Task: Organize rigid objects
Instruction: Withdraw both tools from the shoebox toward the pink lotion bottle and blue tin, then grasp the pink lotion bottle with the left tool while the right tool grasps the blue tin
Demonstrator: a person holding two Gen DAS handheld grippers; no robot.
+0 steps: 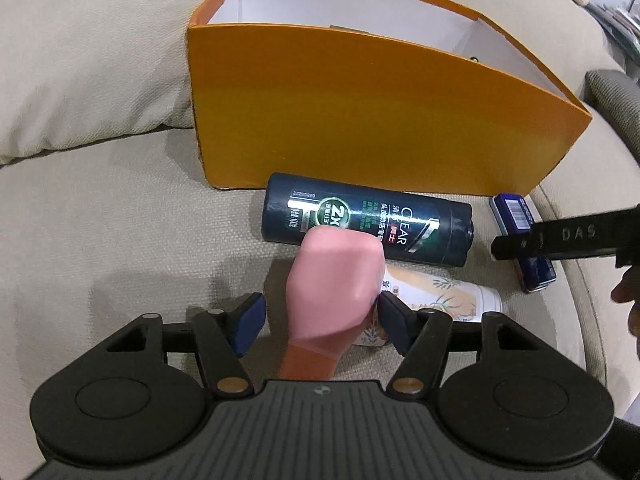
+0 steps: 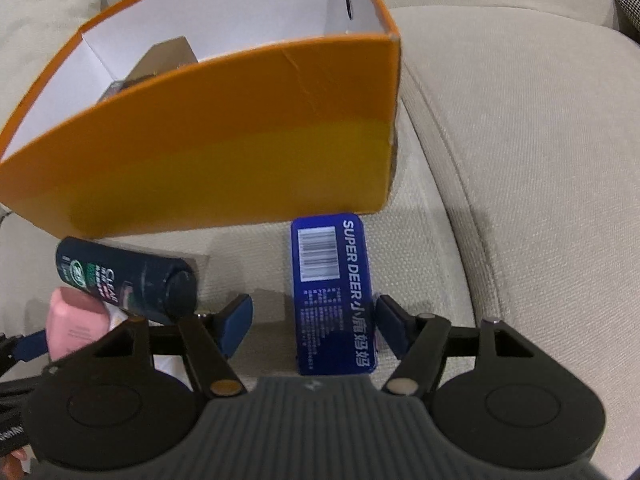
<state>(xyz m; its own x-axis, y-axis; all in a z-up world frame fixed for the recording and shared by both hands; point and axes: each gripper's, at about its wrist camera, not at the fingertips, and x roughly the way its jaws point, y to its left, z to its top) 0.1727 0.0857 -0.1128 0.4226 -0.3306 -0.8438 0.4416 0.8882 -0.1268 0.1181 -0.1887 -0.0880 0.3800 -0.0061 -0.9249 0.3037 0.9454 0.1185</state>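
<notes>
Place: a home living room, on a sofa seat.
Seating: beige woven sofa cushions (image 2: pixel 520 140) with piped seams, plus a plump back cushion (image 1: pixel 80 60).
Household goods: Clear shampoo bottle (image 1: pixel 368 224), pink bottle (image 1: pixel 336 280), blue Super Deer box (image 2: pixel 334 296).
Storage: an orange cardboard box (image 1: pixel 360 120) standing on the seat.

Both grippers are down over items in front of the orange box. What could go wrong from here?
1. The pink bottle sits off-centre in the open left hand-held gripper, against one finger only; closing may twist or squeeze it out.
2. The dark shampoo bottle lies on its side, close beside the pink one on the soft cushion; a nudge could roll it.
3. The right hand-held gripper straddles only the near end of the blue box; lifting could tip it against the orange box.
</notes>
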